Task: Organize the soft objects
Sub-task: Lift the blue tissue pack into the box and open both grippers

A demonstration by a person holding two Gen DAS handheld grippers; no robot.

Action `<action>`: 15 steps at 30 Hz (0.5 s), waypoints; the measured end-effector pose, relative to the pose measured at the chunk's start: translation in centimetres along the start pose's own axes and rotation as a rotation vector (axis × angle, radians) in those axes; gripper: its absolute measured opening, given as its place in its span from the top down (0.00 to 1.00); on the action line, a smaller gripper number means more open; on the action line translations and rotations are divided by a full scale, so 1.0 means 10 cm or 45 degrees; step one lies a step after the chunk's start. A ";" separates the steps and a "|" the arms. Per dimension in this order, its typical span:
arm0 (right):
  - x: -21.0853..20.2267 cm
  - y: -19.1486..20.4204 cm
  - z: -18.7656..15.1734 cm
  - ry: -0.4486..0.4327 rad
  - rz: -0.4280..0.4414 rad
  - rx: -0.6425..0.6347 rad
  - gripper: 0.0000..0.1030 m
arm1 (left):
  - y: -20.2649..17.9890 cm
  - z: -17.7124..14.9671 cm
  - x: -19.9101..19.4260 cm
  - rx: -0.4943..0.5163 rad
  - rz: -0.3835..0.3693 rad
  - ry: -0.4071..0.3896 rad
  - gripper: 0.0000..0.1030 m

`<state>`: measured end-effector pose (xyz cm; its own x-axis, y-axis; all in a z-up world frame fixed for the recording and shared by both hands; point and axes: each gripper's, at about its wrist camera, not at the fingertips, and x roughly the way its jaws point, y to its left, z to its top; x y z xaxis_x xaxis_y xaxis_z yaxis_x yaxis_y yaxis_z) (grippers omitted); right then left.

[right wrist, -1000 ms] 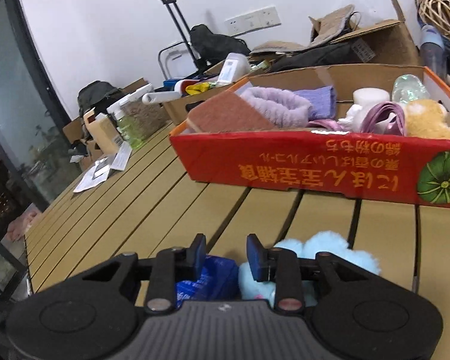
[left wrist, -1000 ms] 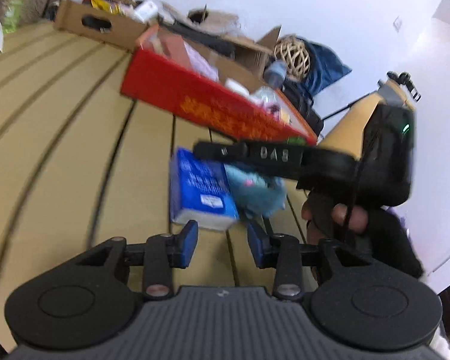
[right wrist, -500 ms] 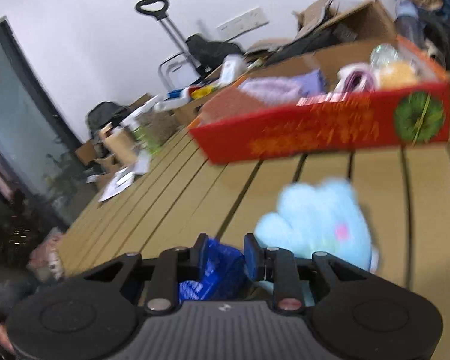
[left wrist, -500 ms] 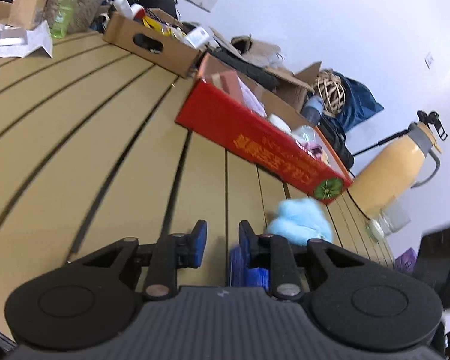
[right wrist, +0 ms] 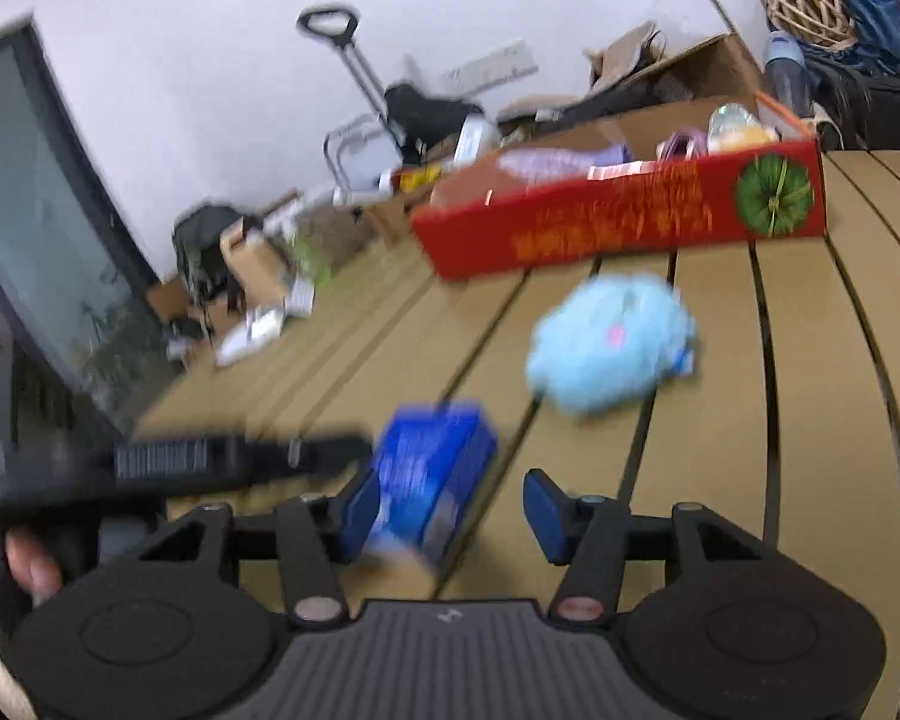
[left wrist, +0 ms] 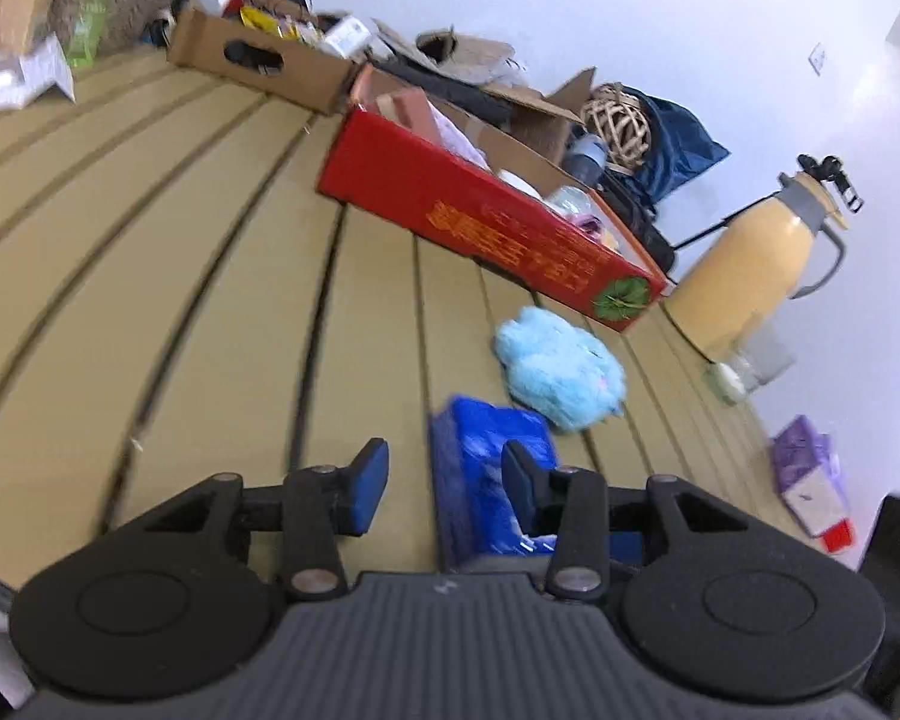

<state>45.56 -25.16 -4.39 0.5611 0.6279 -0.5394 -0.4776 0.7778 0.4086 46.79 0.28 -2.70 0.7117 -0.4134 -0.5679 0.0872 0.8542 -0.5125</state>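
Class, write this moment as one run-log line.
left claw: open | right claw: open | blue tissue pack: on table | fluffy light-blue plush: outside red box

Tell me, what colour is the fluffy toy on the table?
Light blue, with a small pink spot. The fluffy toy shows best in the right wrist view.

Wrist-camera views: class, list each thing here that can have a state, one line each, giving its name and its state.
Left claw: open, jaws just widened, nothing pressed between them.
Right claw: open, jaws just widened, blue pack below, not gripped.
Blue plastic tissue pack: lying on the slatted wooden table, free.
Fluffy light-blue plush toy: resting on the table, outside the box.
Red cardboard box: open-topped, holding soft items.
Yellow jug: upright, lid on.
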 end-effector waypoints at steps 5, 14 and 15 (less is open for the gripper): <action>-0.12 -0.07 0.00 -0.127 -0.264 0.055 0.59 | -0.23 -0.21 0.00 0.065 -0.094 0.076 0.63; -0.35 -0.02 -0.05 -0.194 -0.132 0.225 0.60 | -0.24 0.39 0.09 0.345 -0.110 -0.081 0.53; -0.27 -0.01 -0.06 -0.174 -0.082 0.279 0.60 | -0.22 0.46 0.22 0.342 -0.121 -0.038 0.53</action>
<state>43.67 -26.92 -3.46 0.6787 0.5632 -0.4713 -0.2882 0.7945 0.5344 51.36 -1.07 0.15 0.7115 -0.4898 -0.5039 0.3333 0.8665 -0.3716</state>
